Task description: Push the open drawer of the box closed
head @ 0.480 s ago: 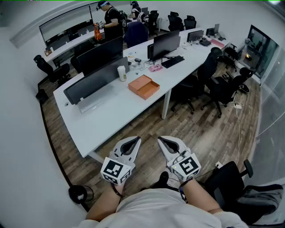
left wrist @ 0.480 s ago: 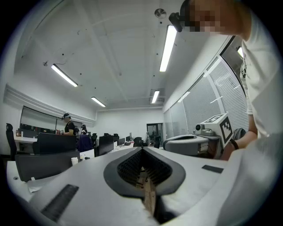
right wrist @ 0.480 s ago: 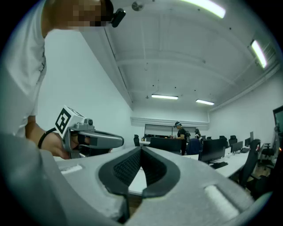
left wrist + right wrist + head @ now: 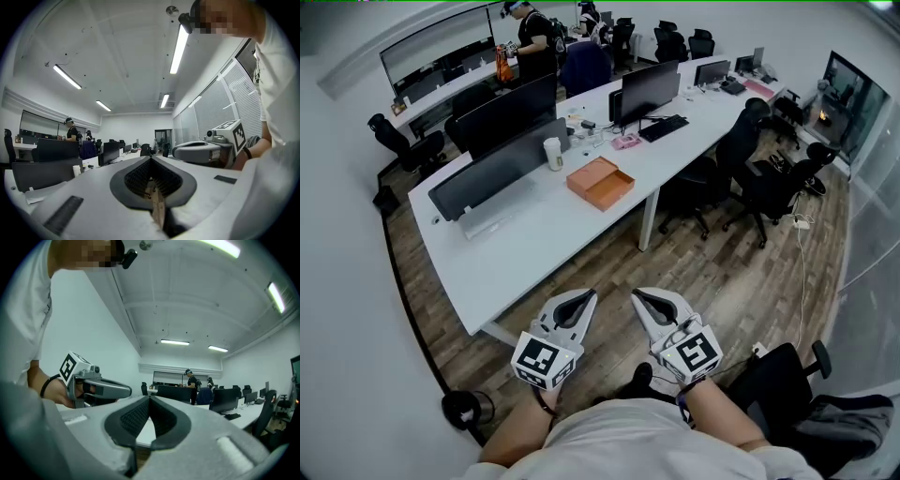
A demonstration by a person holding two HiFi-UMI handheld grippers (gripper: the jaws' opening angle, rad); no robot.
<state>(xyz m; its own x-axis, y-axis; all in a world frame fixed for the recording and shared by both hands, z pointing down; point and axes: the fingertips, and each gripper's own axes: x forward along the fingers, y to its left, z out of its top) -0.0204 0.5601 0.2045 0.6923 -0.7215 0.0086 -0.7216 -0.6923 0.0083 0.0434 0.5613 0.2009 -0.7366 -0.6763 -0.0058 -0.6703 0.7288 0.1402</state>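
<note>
**Both tongs shut and empty, box far across the desk**

The long white desk [image 4: 534,253] fills the room ahead. On it, near the middle, lies the orange box [image 4: 601,183], well apart from both tongs (its drawer is too small to read here). The person's forearms are held low at the waist, with the left gripper [image 4: 585,298] and right gripper [image 4: 643,298] level and side by side. Each has its jaws pressed together on nothing. Since half a second ago the tongs have not moved, and the desk sits slightly further left in the head view.
</note>
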